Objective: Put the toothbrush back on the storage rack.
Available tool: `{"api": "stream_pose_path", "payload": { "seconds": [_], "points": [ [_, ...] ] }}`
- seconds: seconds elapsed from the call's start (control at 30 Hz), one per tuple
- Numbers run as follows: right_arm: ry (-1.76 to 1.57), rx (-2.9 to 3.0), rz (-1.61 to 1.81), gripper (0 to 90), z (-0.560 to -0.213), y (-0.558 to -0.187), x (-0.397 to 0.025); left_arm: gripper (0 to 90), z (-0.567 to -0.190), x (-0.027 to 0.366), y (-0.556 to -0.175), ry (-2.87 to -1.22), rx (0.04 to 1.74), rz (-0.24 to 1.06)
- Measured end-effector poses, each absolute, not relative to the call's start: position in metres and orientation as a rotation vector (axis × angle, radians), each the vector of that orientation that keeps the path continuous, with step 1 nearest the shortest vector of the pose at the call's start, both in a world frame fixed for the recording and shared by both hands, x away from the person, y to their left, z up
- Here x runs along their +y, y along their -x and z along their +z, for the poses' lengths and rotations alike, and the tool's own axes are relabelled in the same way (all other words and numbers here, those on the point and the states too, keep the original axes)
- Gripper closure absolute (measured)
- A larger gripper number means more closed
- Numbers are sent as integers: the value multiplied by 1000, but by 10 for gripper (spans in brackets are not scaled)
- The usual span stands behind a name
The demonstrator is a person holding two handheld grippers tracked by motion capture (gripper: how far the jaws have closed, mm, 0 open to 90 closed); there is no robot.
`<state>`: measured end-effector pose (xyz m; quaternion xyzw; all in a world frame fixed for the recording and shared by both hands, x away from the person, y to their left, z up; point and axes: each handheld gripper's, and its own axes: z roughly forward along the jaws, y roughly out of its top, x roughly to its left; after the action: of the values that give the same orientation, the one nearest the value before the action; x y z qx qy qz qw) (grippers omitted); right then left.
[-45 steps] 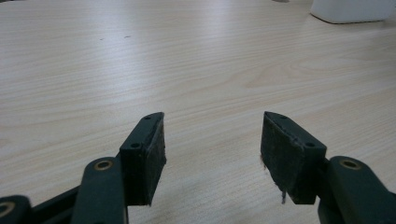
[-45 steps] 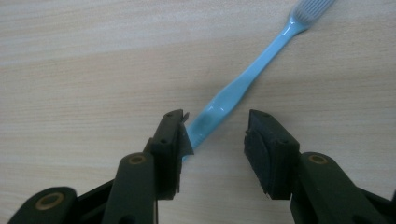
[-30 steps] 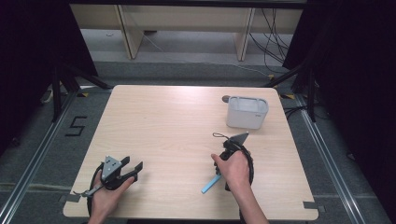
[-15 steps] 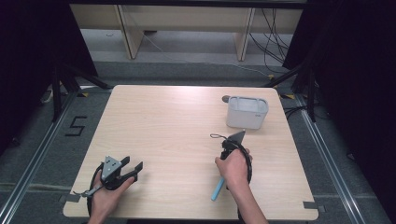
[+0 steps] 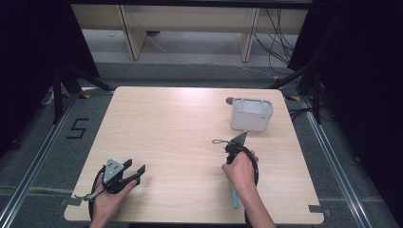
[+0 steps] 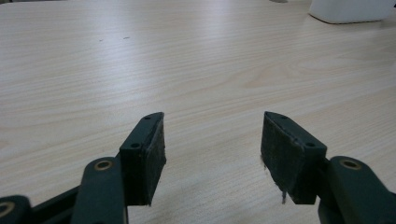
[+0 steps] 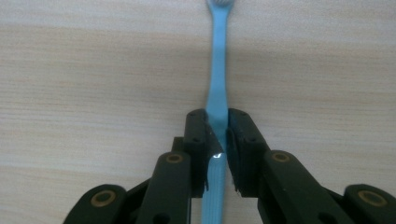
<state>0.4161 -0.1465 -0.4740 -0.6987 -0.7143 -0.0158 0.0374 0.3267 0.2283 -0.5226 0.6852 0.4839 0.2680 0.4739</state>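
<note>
Four items on my list, largest first. Item one, the desk (image 5: 180,128): pale wood, bare over most of its top. Item two, a white container (image 5: 251,114) near the far right corner, with a small dark object (image 5: 229,100) just beside its far left side, too small for me to identify. Item three, my two grippers. My left gripper (image 6: 212,156), near the front left corner, has its jaws spread wide with bare wood between them. My right gripper (image 7: 217,151), toward the front right, has its jaws pressed onto a blue toothbrush. Item four, that toothbrush (image 7: 218,70): pinched partway along the handle, with its long axis running straight out along the jaws and the bristle end away from the hand; in the high view a blue end (image 5: 234,197) shows beside my right forearm, toward the front edge. I judge the grasp made and the carry in hand; next I would probably bring it toward the container, bristles upward.
</note>
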Motion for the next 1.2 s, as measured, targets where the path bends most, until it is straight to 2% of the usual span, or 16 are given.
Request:
{"api": "stream_pose_path", "payload": {
  "seconds": [0.27, 0.63, 1.2],
  "points": [
    [2092, -2285, -53, 790, -470, -412, -153, 397, -523, 228, -326, -1673, 1185, 658],
    [2096, -2385, -353, 790, -447, -404, -168, 397, -523, 229, -327, -1651, 1185, 652],
    [2018, -2584, -662, 789, -437, -394, -189, 397, -523, 229, -326, -1649, 1185, 658]
  ]
}}
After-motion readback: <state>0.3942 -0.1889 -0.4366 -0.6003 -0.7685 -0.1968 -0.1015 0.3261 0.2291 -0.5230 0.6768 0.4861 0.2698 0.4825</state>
